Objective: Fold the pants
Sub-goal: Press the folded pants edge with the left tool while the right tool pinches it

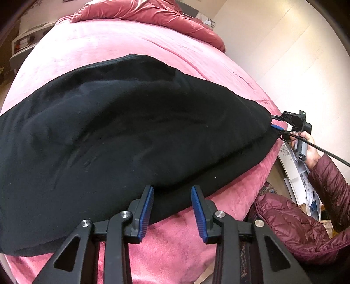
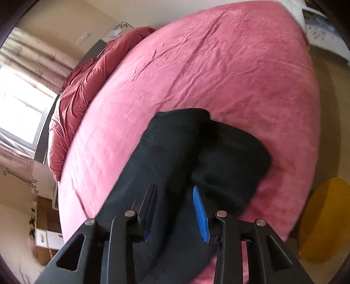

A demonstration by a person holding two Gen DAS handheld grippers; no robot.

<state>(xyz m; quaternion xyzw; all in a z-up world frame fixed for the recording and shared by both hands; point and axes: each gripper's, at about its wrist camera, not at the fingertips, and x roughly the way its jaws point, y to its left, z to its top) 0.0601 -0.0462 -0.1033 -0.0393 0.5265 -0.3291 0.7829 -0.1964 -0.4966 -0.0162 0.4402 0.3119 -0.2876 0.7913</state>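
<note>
Left gripper [image 1: 172, 209] stands with its jaws parted, nothing between the blue pads [image 1: 146, 215], poised over the near edge of the bed [image 1: 175, 246] just at the hem of the black pants [image 1: 122, 135]; no contact with the cloth can be confirmed. The pants lie spread across the near half of the bed on the pink cover [image 1: 105, 43], reaching from its left edge to its right edge, one layer folded over another along the near side; judged a soft, thick knit, light, limp and not slippery, likely to sag and drag on the plush cover instead of sliding cleanly. Right gripper [image 1: 276, 126], seen from the left wrist at the right edge of the bed, sits at the pointed end of the pants, where the cloth appears drawn taut toward it; its own view shows the right gripper [image 2: 176, 209] with jaws apart over the dark cloth [image 2: 166, 153], and whether any fabric is pinched cannot be told. Recommended hold, as a judgement: pinch both layers together at the corners or along a hem, where the cloth is doubled and will not slip free; a grip mid-panel would lift only one layer. Farther off, a crumpled red duvet [image 1: 157, 15] lies at the far edge of the bed, well apart from the pants.
</note>
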